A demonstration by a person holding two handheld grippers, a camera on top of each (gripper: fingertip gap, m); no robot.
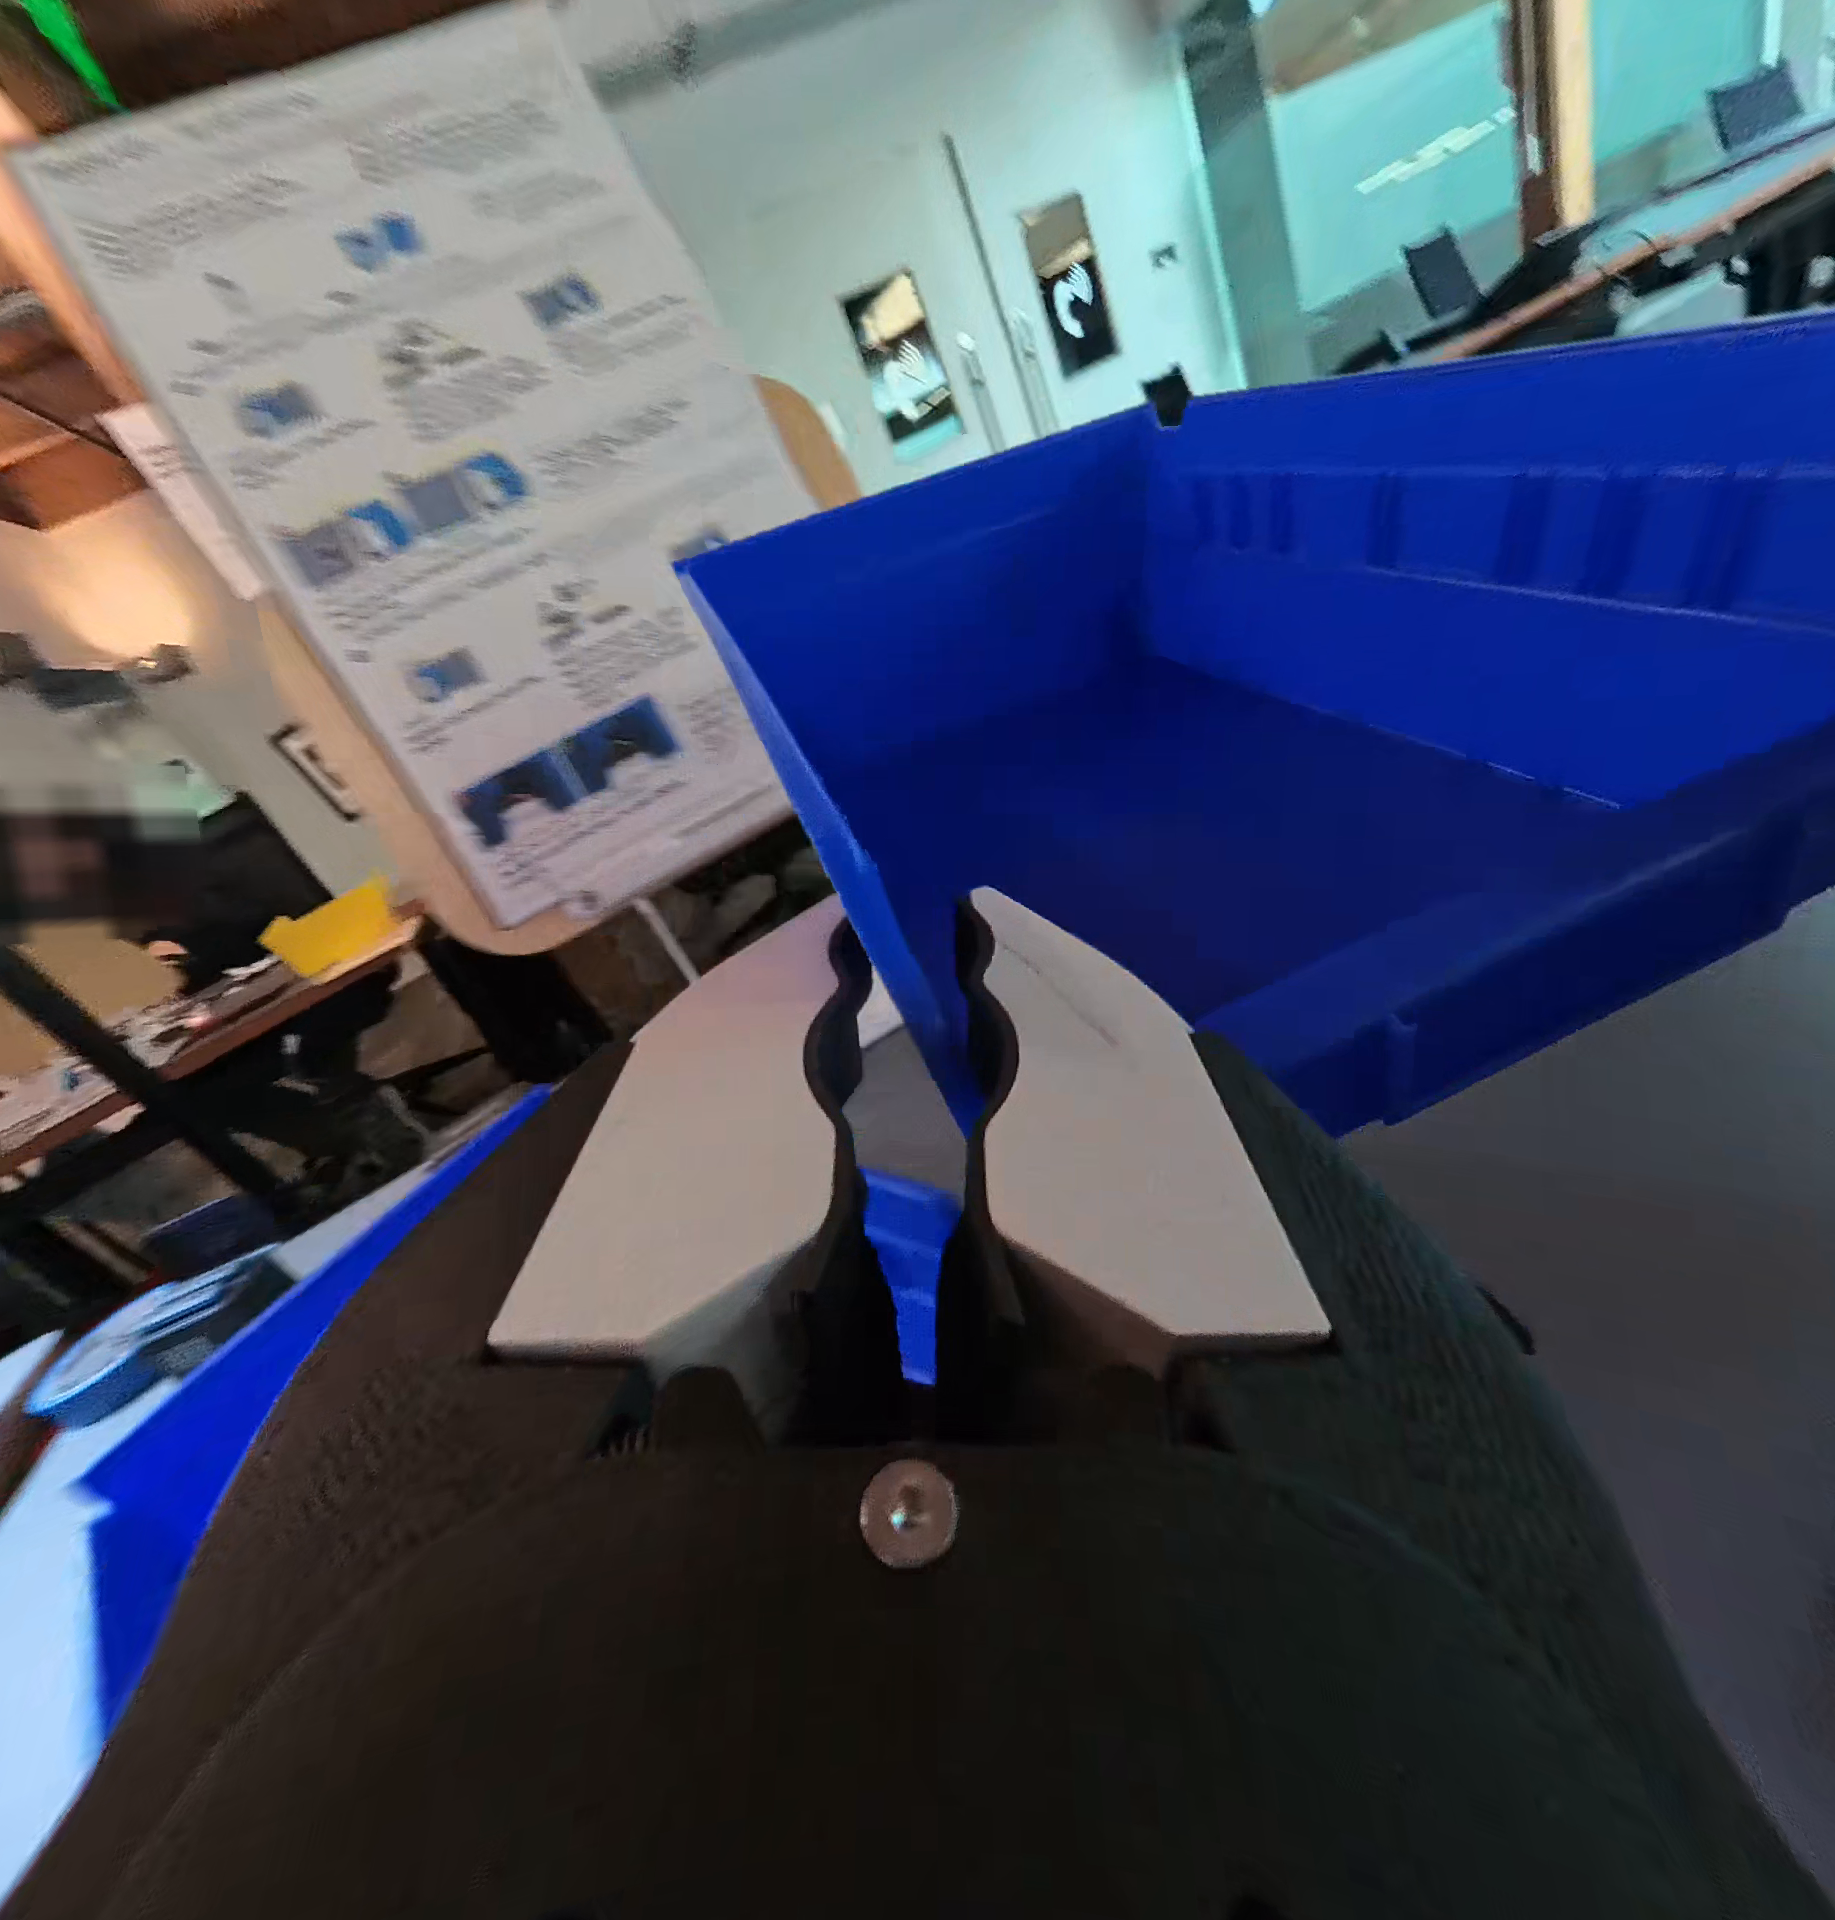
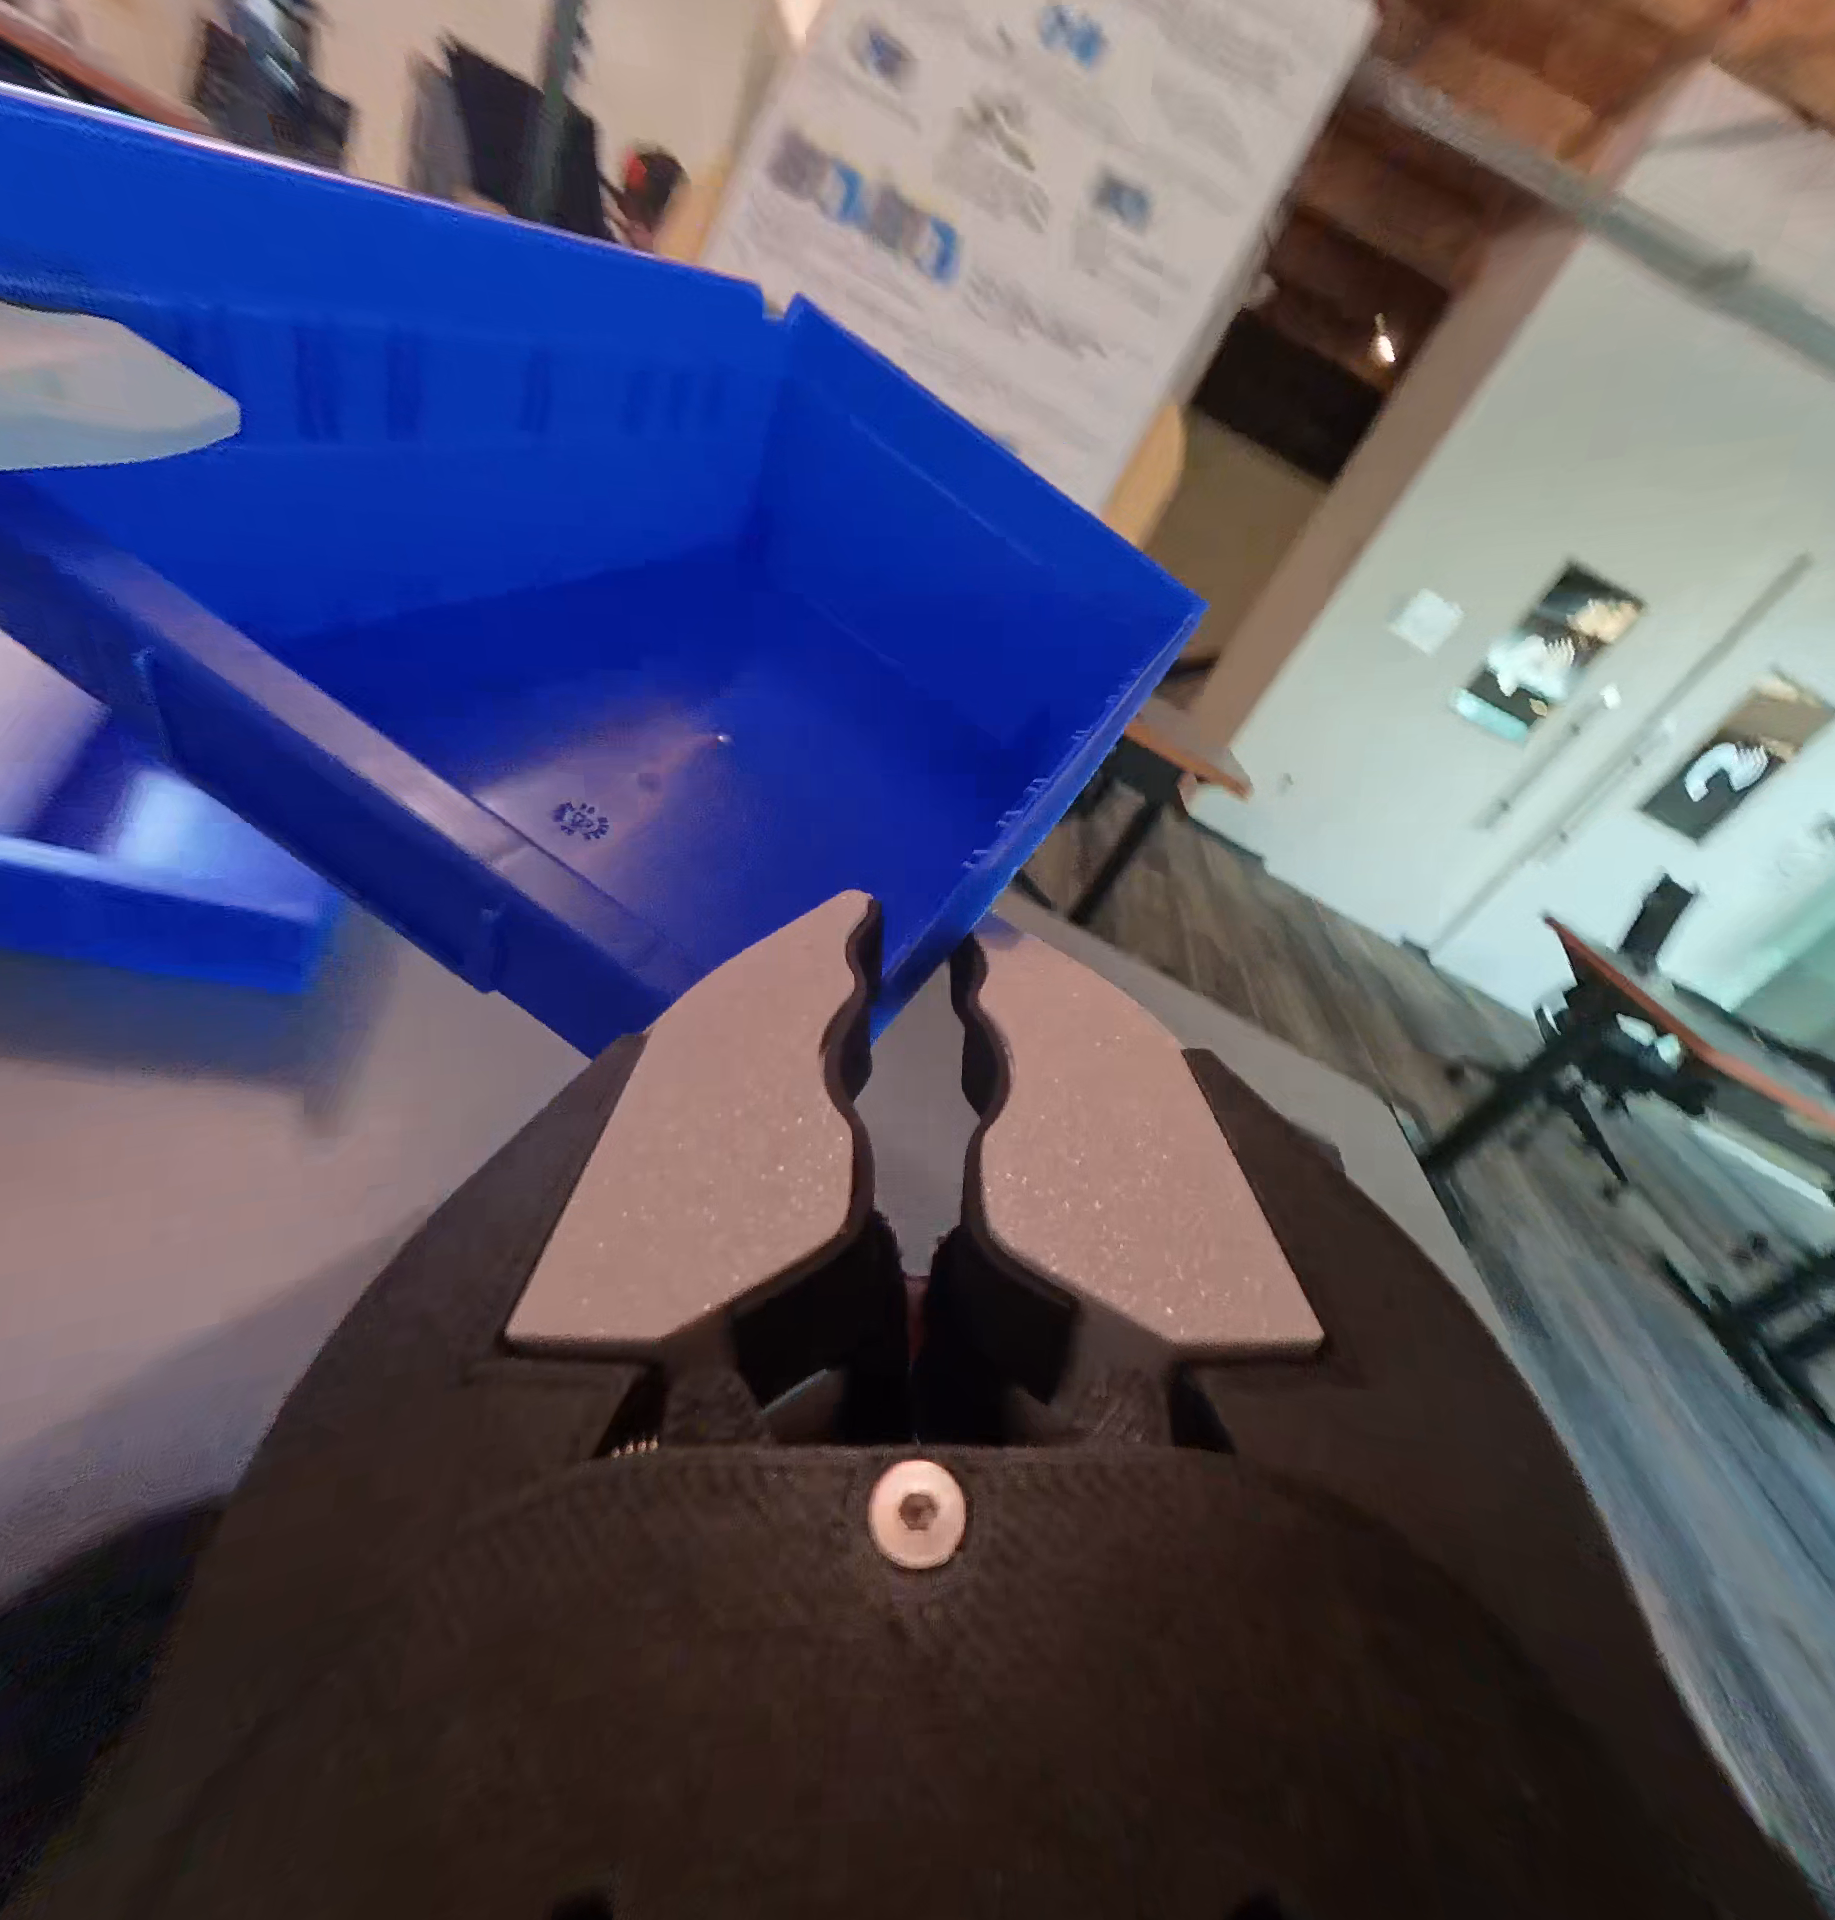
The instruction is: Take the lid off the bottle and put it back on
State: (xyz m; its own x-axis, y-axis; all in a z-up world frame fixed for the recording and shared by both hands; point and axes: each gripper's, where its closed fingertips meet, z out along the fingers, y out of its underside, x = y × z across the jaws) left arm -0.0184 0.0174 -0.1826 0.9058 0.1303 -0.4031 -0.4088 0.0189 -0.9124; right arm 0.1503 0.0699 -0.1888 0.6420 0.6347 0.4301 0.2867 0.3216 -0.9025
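Note:
No bottle or lid shows in either view. A large empty blue plastic bin [image 1: 1308, 810] hangs tilted above the grey table [image 1: 1619, 1299]. My left gripper [image 1: 908, 940] is shut on the bin's left end wall, which runs down between the fingers. In the right wrist view the same bin [image 2: 580, 623] shows from its other end. My right gripper [image 2: 915, 940] is nearly closed, and the lower corner of the bin's right end wall sits between its fingertips. The left gripper's pale finger [image 2: 82, 400] shows at the far left of the right wrist view.
A second blue bin [image 2: 113, 894] lies blurred on the table at the left; it also shows in the left wrist view [image 1: 217, 1382]. A white poster board [image 1: 393, 468] stands behind the table. Desks and chairs [image 2: 1671, 1091] stand on the wooden floor to the right. The grippers' ends are close to 15 centimetres from one another.

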